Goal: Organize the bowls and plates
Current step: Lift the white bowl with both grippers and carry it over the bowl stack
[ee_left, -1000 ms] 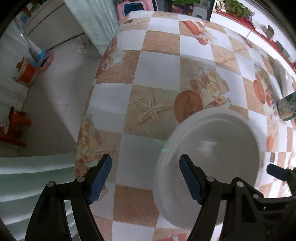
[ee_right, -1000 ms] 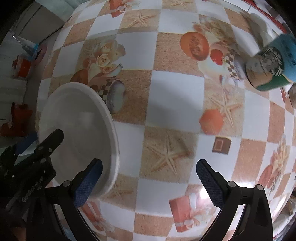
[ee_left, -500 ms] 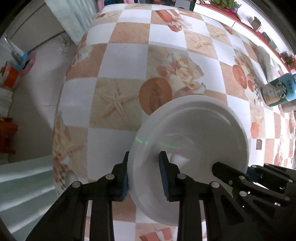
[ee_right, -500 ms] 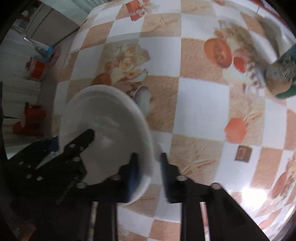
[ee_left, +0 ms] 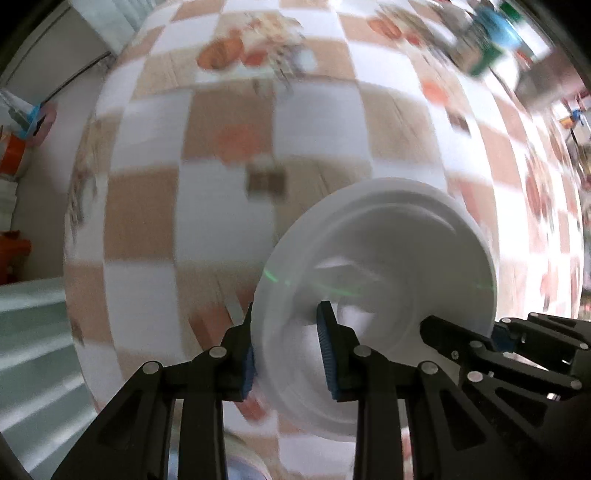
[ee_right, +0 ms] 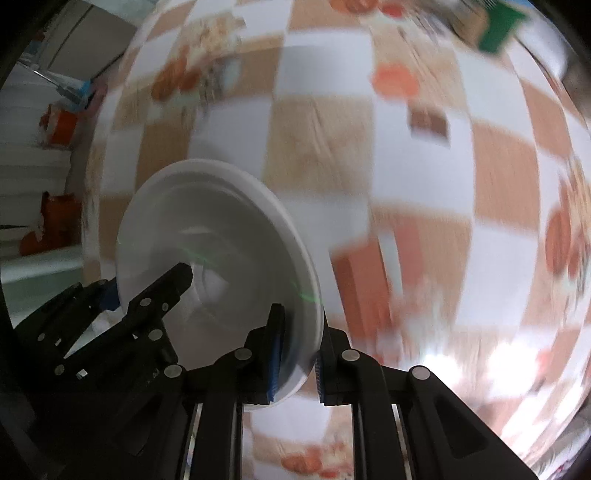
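Observation:
A white plate [ee_left: 388, 280] is held up off the checked tablecloth [ee_left: 229, 177], gripped on two opposite sides of its rim. My left gripper [ee_left: 288, 349] is shut on the plate's left rim. My right gripper [ee_right: 297, 360] is shut on its right rim; the plate [ee_right: 207, 240] fills the lower left of the right wrist view. Each view shows the other gripper's black fingers on the far rim, the right one in the left wrist view [ee_left: 480, 343] and the left one in the right wrist view [ee_right: 147, 295]. The table behind is blurred by motion.
A green and blue can [ee_left: 484, 40] stands at the table's far right, also in the right wrist view [ee_right: 495, 29]. The table's left edge drops to a pale floor with orange and pink objects [ee_left: 14, 155]. A round pale rim [ee_left: 236, 465] shows below the left gripper.
Both grippers went from open to shut on the plate's rim a second ago. Since then the plate has been lifted and carried across the table, and the can has shifted toward the top right.

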